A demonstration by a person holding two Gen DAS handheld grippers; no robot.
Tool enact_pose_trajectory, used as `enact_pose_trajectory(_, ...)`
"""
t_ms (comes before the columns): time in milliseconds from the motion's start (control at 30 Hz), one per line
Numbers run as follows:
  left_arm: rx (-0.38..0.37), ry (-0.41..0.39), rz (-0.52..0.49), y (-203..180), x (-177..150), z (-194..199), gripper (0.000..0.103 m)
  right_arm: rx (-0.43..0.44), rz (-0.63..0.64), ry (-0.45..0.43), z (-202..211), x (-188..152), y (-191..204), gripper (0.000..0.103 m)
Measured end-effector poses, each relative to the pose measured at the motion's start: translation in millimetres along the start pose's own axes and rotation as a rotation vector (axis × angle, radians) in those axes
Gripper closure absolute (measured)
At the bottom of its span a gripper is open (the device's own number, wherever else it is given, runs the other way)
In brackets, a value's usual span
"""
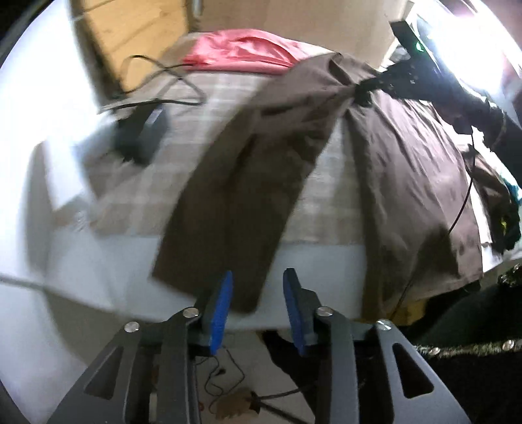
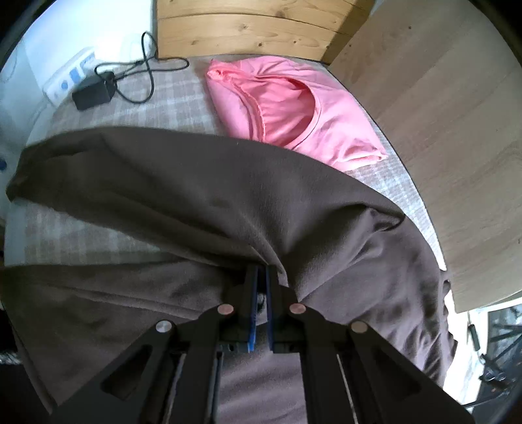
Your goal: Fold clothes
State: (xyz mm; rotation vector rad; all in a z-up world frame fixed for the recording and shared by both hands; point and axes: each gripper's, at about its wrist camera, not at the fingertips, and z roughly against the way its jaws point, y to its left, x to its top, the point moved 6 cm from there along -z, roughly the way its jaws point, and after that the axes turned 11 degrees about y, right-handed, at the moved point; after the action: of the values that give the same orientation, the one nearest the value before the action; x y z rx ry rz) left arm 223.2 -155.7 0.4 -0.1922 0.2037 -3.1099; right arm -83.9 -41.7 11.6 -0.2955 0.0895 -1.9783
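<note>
A brown garment [image 1: 235, 195] lies across the checked bed cover [image 1: 208, 107]; one long part hangs over the bed's front edge. My left gripper [image 1: 257, 290] is open and empty, its blue pads [image 1: 222, 310] just below that hanging end. My right gripper [image 2: 261, 277] is shut on a fold of the brown garment [image 2: 202, 195] and lifts it. It also shows in the left wrist view [image 1: 365, 88], pinching the cloth at the far right. A folded pink garment [image 2: 293, 107] lies at the back of the bed, also in the left wrist view [image 1: 241, 49].
A black power adapter [image 2: 94, 91] with its cable lies at the back left of the bed, also in the left wrist view [image 1: 143, 130]. A wooden headboard [image 2: 248, 29] stands behind. A light wood panel [image 2: 440, 130] is on the right. Cables lie on the floor [image 1: 225, 375].
</note>
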Motion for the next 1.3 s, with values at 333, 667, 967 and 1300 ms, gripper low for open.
enact_pose_trajectory(333,0.127,0.061,0.071,44.9,22.9,-33.2,0.071,0.341,-0.107,-0.055,45.4,6.6,-22.7,0.067)
enact_pose_trajectory(667,0.178,0.103,-0.004,39.0,34.0,-48.6,0.069,-0.003,0.165,0.04,-33.3,84.4,-39.3,0.065)
enact_pose_trajectory(967,0.123,0.078,-0.034,31.3,35.3,-50.0,0.099,0.038,0.242,0.068,-51.1,87.8,-45.7,0.086)
enact_pose_trajectory(1300,0.228,-0.087,0.037,67.1,59.2,34.4,0.1,0.053,0.086,-0.109,-2.6,105.7,-71.5,0.1)
